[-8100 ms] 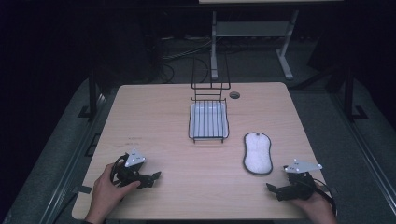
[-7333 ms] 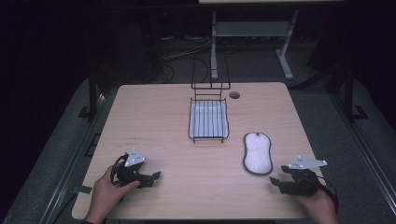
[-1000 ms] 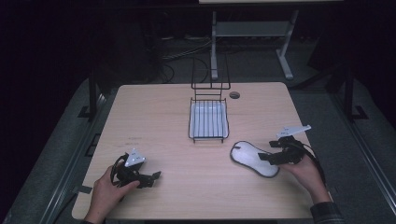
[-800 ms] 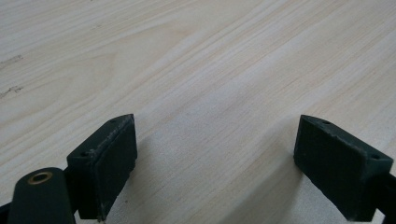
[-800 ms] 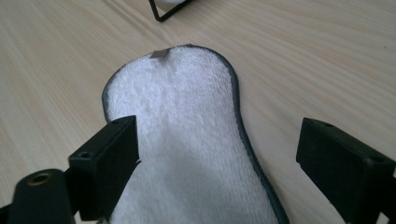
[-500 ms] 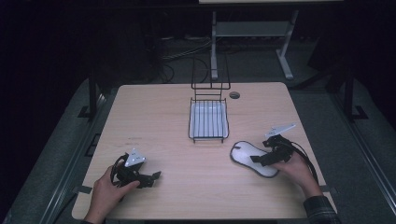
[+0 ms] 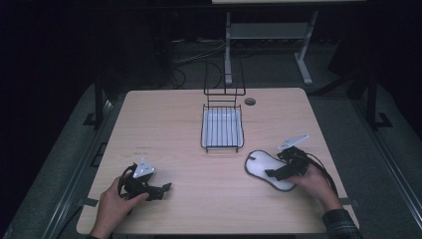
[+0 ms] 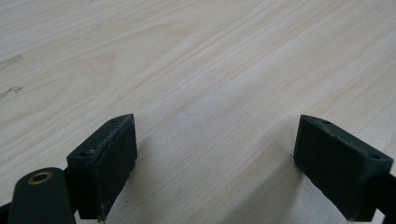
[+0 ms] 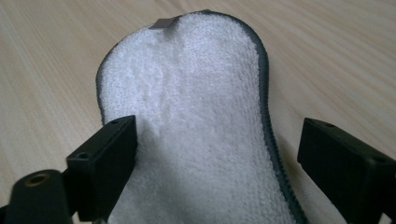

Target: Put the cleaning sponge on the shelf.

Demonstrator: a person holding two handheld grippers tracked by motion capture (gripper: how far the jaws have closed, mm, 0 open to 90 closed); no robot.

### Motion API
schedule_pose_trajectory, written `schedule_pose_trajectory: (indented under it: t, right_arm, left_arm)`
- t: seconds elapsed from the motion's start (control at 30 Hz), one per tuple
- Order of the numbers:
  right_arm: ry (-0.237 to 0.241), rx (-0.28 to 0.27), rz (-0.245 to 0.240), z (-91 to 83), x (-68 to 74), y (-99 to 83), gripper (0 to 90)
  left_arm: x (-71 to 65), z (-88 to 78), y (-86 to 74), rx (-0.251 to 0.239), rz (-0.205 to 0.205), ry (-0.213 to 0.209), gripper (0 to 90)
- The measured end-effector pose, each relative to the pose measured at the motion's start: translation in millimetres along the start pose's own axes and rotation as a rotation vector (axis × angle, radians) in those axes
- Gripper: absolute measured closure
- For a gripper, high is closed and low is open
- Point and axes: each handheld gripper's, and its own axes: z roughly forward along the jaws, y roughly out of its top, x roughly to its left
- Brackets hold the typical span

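- Table (image 7: 174, 124): light wood-grain top, taking up the centre of the high view, with dark floor around it. A small round dark hole (image 7: 250, 101) sits near its far edge, right of centre.
- Wire basket (image 7: 222, 128): black wire frame with a pale lined bottom, upper centre of the table, with a raised wire back at its far end. It stands apart from both hands.
- White pad (image 7: 266, 168): flat, elongated, pinched at the waist, with a fluffy white face and a dark stitched border. It lies flat on the table in the lower right of the high view, below and to the right of the basket. In the right gripper view the pad (image 9: 187, 116) runs up the middle of the frame, with a small grey tab at its far end.
- Right hand-held gripper (image 7: 278, 172): held over the near end of the pad. Its jaws have just been opening and stand spread wide, one over the pad's left part, the other outside its right border. The pads do not press on it.
- Left hand-held gripper (image 7: 161, 189): lower left of the high view, low over bare table, jaws spread wide with nothing between them.
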Motion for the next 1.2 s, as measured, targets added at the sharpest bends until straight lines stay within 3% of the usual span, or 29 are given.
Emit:
schedule_pose_trajectory:
  t: [0.17, 0.3, 0.43, 0.83, 0.93, 1.2]
  right_arm:
    - [0.010, 0.008, -0.006, 0.9, 1.3, 0.7, 14.7]
    - [0.061, 0.017, 0.008, 0.6, -0.1, 1.1, 25.3]
    - [0.072, 0.022, 0.006, 0.4, -0.4, 1.8, 26.8]
    - [0.023, 0.002, -0.045, -10.2, 6.9, 3.8, 36.4]
    - [0.019, -0.024, -0.049, -16.7, 7.5, 4.3, 47.2]
    - [0.028, -0.069, -0.037, -26.6, 6.4, 4.4, 59.0]
  left_arm:
    - [0.0, 0.0, 0.0, 0.000, 0.000, 0.000, 12.6]
    - [0.0, 0.0, 0.0, 0.001, 0.000, 0.000, 12.6]
    - [0.0, 0.0, 0.0, 0.000, 0.000, 0.000, 12.6]
    - [0.0, 0.0, 0.0, 0.000, 0.000, 0.000, 12.6]
    - [0.0, 0.0, 0.0, 0.000, 0.000, 0.000, 12.6]
    - [0.0, 0.0, 0.0, 0.001, 0.000, 0.000, 12.6]
